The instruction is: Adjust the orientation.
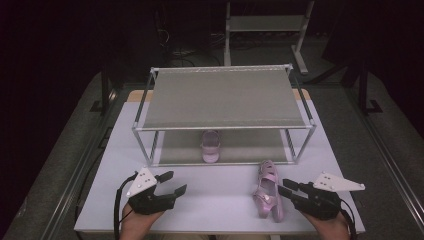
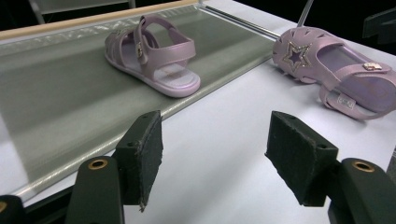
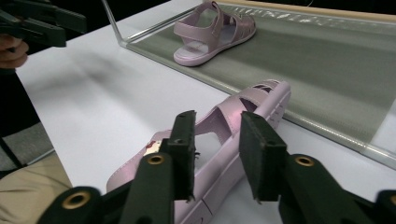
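The left gripper (image 1: 171, 183) hovers over the smooth white table (image 1: 215, 200) with its foam-padded jaws apart and nothing between them. On the shoe rack (image 1: 225, 95), one glossy pink sandal (image 1: 210, 145) sits on the grey fabric lower shelf. The second sandal (image 1: 267, 191) lies tilted on the table just before the rack, and the right gripper (image 1: 286, 189) has its jaws narrowed about this sandal's strap; whether the pads press on it cannot be told.

- No text, brand or number can be read.
- The only sign is a star cut-out on the toe of the near sandal (image 2: 327, 65).
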Tool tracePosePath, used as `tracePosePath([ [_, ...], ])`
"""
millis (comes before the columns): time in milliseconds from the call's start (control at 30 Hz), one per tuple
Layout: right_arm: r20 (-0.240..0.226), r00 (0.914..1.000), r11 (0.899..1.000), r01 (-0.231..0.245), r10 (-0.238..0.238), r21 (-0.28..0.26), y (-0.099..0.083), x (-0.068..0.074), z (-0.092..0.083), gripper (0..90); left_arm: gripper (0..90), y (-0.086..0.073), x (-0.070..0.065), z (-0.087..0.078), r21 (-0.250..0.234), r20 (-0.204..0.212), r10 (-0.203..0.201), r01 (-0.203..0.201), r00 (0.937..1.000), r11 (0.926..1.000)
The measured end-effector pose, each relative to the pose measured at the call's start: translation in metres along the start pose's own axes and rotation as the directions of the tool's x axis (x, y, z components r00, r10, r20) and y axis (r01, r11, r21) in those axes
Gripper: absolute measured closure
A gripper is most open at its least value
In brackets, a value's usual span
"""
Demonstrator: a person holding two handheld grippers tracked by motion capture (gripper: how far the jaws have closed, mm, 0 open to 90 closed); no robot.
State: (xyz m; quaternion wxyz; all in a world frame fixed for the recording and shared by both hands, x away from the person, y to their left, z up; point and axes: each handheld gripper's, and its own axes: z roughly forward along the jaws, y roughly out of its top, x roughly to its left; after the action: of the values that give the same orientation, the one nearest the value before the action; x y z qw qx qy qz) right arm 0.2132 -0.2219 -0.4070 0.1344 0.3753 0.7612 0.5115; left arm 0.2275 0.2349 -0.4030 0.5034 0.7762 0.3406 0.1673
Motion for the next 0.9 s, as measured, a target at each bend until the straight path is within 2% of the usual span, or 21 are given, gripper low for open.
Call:
tracePosePath([
  [67, 0.005, 1.0, 1.0, 0.005, -0.005, 0.008, 0.001, 0.002, 0.002, 69.4, 34.1, -0.002, 0.001, -0.002, -0.003, -0.004, 0.002, -0.002, 1.0, 1.0],
  [367, 0.018, 0.9998, 1.0, 0.01, -0.01, 0.002, 0.0, 0.002, 0.005, 68.9, 33.2, -0.006, 0.005, -0.003, -0.021, -0.01, -0.022, 0.022, 0.9997, 0.9995],
  [567, 0.015, 0.9999, 1.0, 0.005, -0.005, -0.004, 0.0, 0.002, 0.004, 68.1, 32.9, -0.007, 0.003, -0.003, -0.025, -0.014, -0.012, 0.012, 0.9998, 0.9996],
  [900, 0.016, 0.9994, 0.998, 0.03, -0.03, 0.051, -0.001, 0.005, 0.015, 71.6, 32.7, -0.008, 0.002, -0.003, -0.025, -0.01, -0.008, 0.008, 0.9999, 0.9997],
])
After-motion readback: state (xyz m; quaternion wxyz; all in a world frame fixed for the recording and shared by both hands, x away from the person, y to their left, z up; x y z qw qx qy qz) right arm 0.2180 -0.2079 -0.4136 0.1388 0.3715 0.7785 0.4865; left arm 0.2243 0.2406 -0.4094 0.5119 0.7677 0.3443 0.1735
